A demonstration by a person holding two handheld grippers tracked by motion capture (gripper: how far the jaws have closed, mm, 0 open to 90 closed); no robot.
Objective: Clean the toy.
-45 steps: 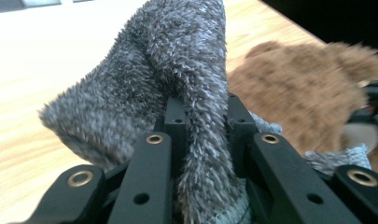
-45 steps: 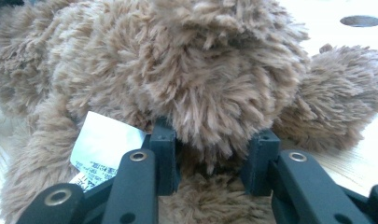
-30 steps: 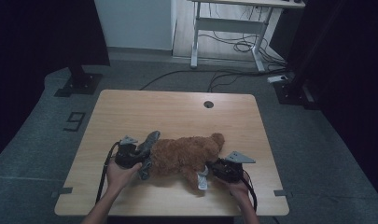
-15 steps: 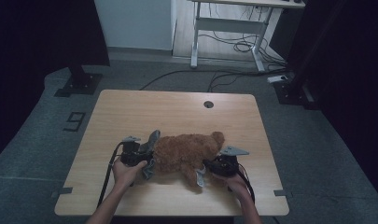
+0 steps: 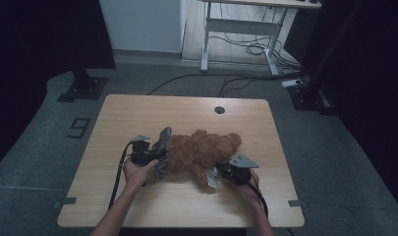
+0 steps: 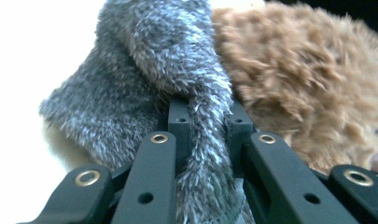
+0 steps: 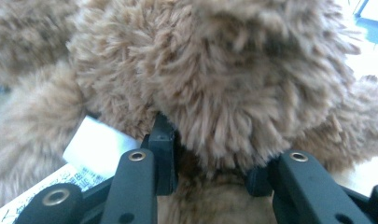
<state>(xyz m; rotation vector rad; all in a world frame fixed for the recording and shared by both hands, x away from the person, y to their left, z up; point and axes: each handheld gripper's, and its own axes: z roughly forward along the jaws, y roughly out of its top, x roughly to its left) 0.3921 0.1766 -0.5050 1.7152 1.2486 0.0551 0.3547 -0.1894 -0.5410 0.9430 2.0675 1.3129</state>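
The teddy bear (image 5: 204, 152) lies on its side near the front edge of the table (image 5: 186, 110), roughly midway between the left and right edges, with a grey fleece garment (image 5: 162, 142) bunched at its left end. The left hand-held gripper (image 5: 155, 156) has its jaws closed tight on a fold of the grey fleece (image 6: 196, 107); the fabric is pinched between the pads (image 6: 178, 122) and trails down between the jaw arms. The right hand-held gripper (image 5: 225, 173) has its jaws just closing around a rounded limb of the bear (image 7: 233, 93), with plush bulging over both pads. For this step, hold the bear steady with the right grip and draw the fleece with the left in a slow, even pull along the body, so that the cloth slides rather than drags the toy across the table. Keep the pinch on a doubled fold, since single pile slips. The bear is tan, long-piled, soft and compressible; the garment is shorter-piled and mottled grey. A white paper label (image 7: 95, 144) hangs beside the held limb. The table is smooth pale wood.
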